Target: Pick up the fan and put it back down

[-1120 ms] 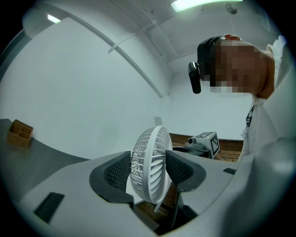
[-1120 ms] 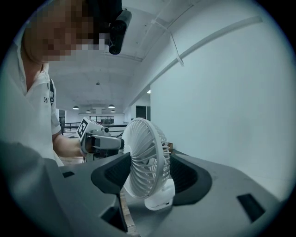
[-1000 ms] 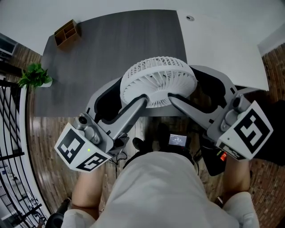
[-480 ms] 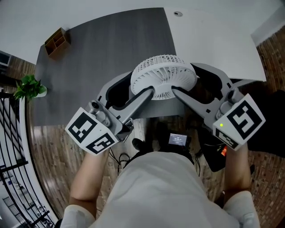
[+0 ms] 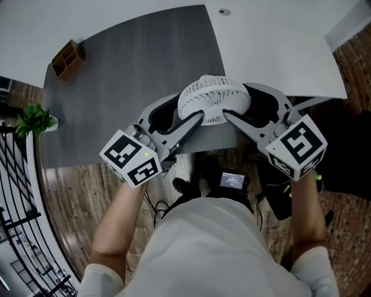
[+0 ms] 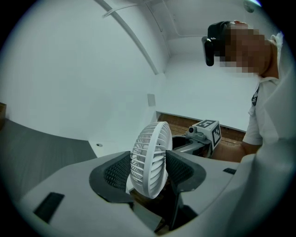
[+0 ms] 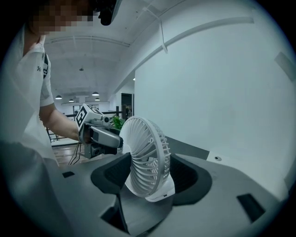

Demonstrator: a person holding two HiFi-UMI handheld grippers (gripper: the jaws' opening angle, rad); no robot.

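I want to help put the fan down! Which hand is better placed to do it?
Neither alone, I think: the left gripper and the right gripper both clamp the fan from opposite sides, so both should lower it together onto the dark table.

From where I sit, the main surface is a dark grey table top (image 5: 127, 75) with a fine wood grain, its far edge curved. A white top (image 5: 272, 52) butts against its right side at the same level, and a small round cable hole (image 5: 224, 11) shows near the white top's far edge. A wooden organiser (image 5: 67, 58) with open compartments stands on the dark top's far left corner. A small green plant (image 5: 36, 120) is at the left edge; I can't tell whether it stands on the top or beside it. The fan (image 5: 213, 100) is over the near edge, contact unclear. Below lies a brown plank floor (image 5: 81, 191)
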